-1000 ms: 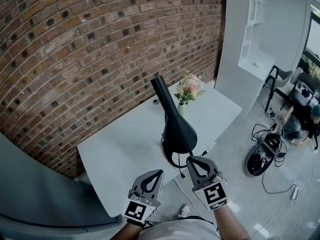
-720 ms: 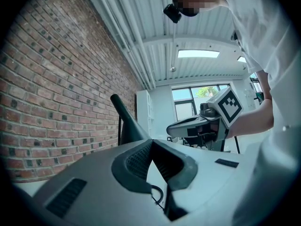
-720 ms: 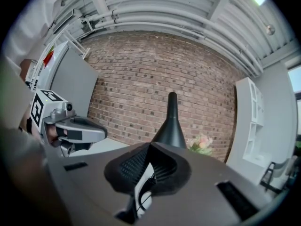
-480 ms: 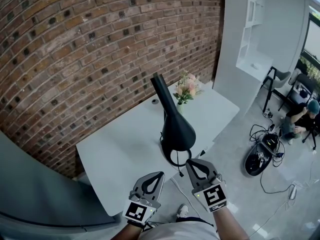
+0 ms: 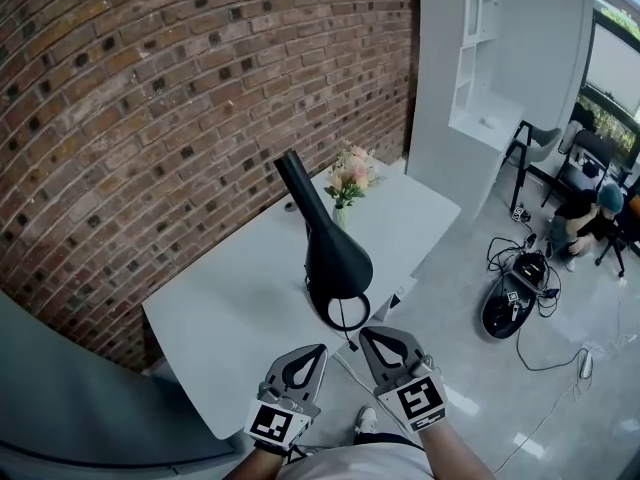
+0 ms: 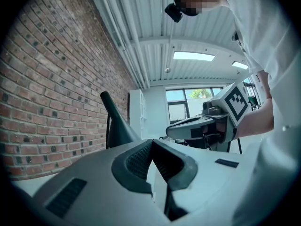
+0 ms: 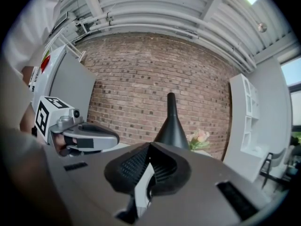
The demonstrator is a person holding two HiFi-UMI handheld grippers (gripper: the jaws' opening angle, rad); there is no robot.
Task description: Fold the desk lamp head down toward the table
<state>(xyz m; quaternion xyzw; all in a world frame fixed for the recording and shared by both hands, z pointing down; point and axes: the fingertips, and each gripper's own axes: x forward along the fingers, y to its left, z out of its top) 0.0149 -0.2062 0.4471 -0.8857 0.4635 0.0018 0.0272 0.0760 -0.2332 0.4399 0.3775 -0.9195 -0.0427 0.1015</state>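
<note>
I have the black desk lamp with the cone-shaped head (image 5: 335,258) in front of me. It stands on the white rectangular table (image 5: 230,313), near that table's front edge. Its head is tilted, with the narrow neck running up and away toward the red brick wall (image 5: 150,98) behind it and the wide end hanging low toward me. A dark ring sits just under the wide end, and from the head view I cannot tell whether it is the lamp's base or part of the shade. My left gripper (image 5: 312,356) hangs in front of the lamp and a little to its left, off the table's edge. Its dark ribbed pads meet at the tips with nothing between them. My right gripper (image 5: 372,340) sits just in front of the lamp's wide end, close to the ring but apart from it. Its jaws are likewise brought together at the tip on nothing. Behind the lamp and slightly to its right stands a small vase of pink flowers (image 5: 347,176) on the same table. Well off to the lamp's right, on the grey floor, lies a round black device with tangled cables (image 5: 510,303), and a person crouches (image 5: 580,220) beyond it. A white open shelf unit (image 5: 480,58) rises further right of the lamp.
</note>
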